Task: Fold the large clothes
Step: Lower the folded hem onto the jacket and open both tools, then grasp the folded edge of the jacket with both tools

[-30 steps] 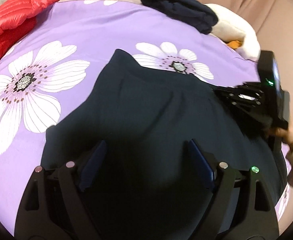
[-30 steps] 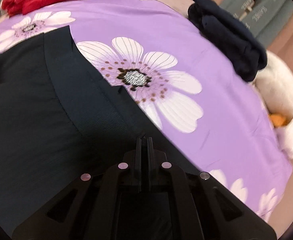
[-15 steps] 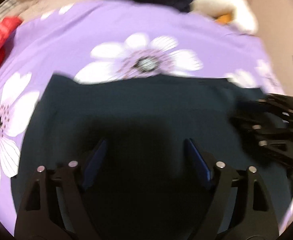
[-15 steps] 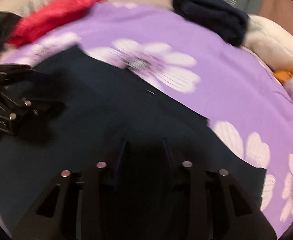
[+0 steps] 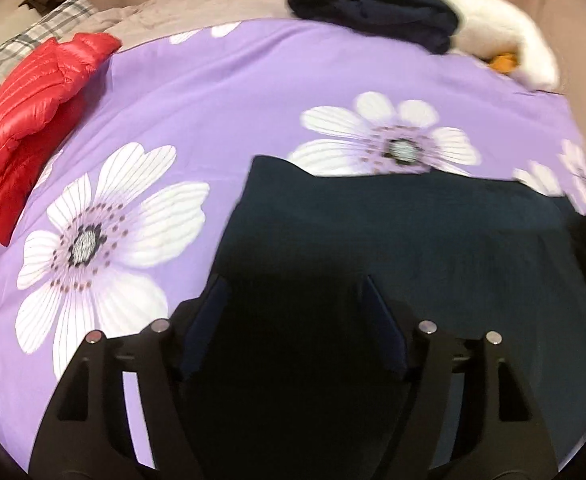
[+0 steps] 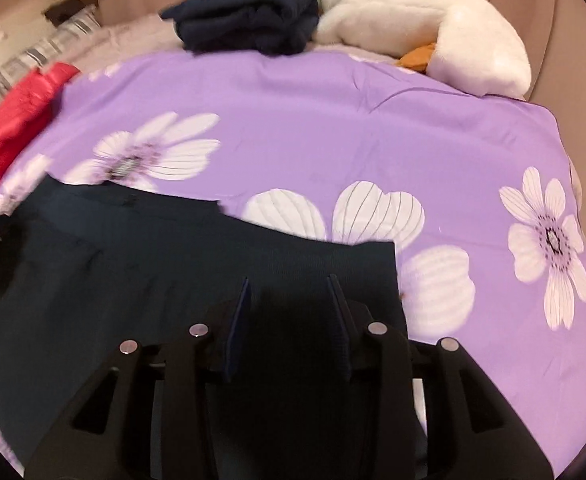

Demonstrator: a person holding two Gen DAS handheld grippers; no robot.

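The dark garment (image 5: 393, 248) lies flat on the purple bedspread (image 5: 253, 92), its long axis running crosswise between my two hands. My left gripper (image 5: 293, 320) hovers over its left end, jaws spread wide and empty; my right gripper (image 6: 289, 312) hangs over the right end, also parted, holding nothing. Both point toward the garment's far edge.

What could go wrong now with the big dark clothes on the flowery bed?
1. Both jaws stand apart, so neither the left hand-held gripper nor the right hand-held gripper holds the dark garment; a careless close might pinch the purple flowered sheet too.
2. The garment's far edge looks uneven, so the next fold may come out crooked.
3. The pictures are blurred, so a grab could miss the edge.
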